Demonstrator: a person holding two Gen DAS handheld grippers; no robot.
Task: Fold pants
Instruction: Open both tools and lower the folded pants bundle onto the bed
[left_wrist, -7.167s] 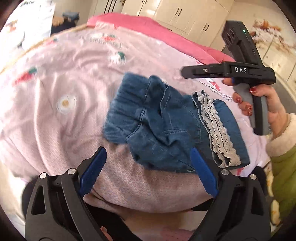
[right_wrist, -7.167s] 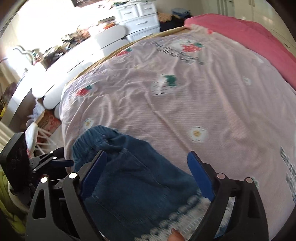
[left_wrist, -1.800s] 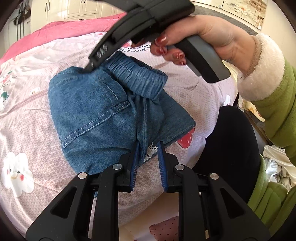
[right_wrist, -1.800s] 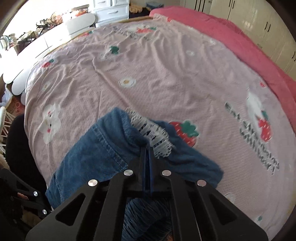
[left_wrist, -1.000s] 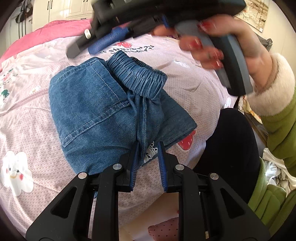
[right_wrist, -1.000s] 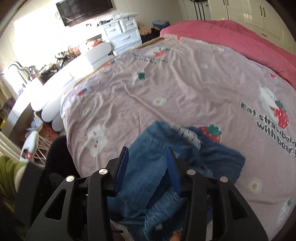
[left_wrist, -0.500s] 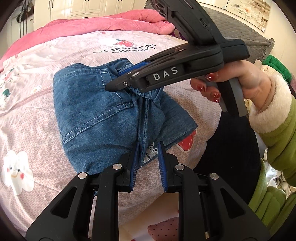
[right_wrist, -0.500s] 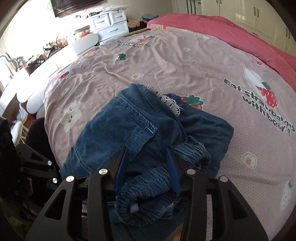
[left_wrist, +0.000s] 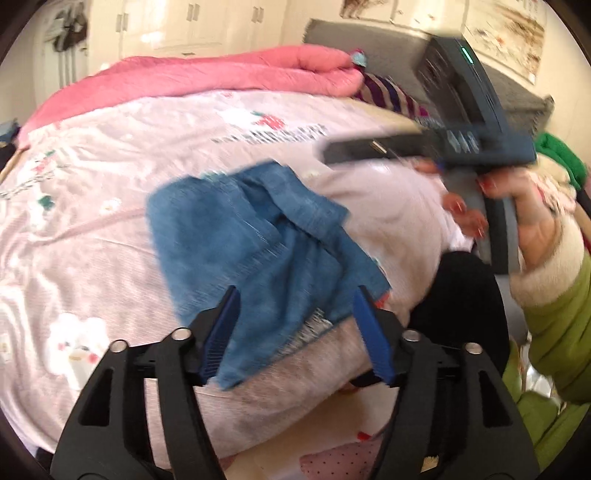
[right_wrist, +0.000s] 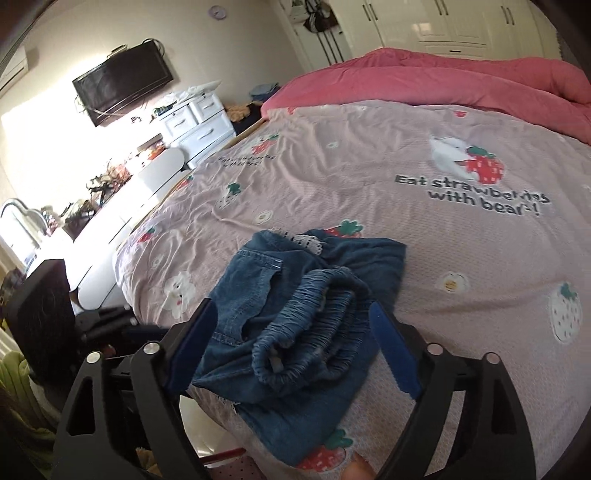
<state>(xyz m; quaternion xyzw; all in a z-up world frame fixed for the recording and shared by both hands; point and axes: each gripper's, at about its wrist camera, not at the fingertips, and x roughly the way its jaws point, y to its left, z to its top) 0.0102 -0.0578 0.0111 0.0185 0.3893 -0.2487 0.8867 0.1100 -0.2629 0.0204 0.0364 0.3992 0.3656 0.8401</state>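
The blue denim pants (left_wrist: 258, 251) lie folded in a small bundle on the pink printed bedsheet (left_wrist: 92, 229), near the bed's front edge. My left gripper (left_wrist: 295, 295) hovers above their near edge, jaws opening, pads clear of the cloth. In the right wrist view the pants (right_wrist: 295, 295) show their gathered waistband on top and a bit of white lace at the far side. My right gripper (right_wrist: 291, 308) is over the waistband, jaws opening and gripping nothing. From the left wrist view the right gripper (left_wrist: 332, 153) is blurred, off to the right of the pants in a person's hand (left_wrist: 517, 206).
A pink quilt (right_wrist: 443, 74) lies along the far side of the bed. A white dresser (right_wrist: 195, 118) and a wall television (right_wrist: 122, 85) stand beyond the left edge. The person's dark-trousered leg (left_wrist: 461, 288) and green sleeve (left_wrist: 554, 325) are at the bed's near corner.
The left gripper has let go of the pants' near edge, spread its jaws and lifted. The right gripper has widened its jaws and swung back off the waistband, away to the right.
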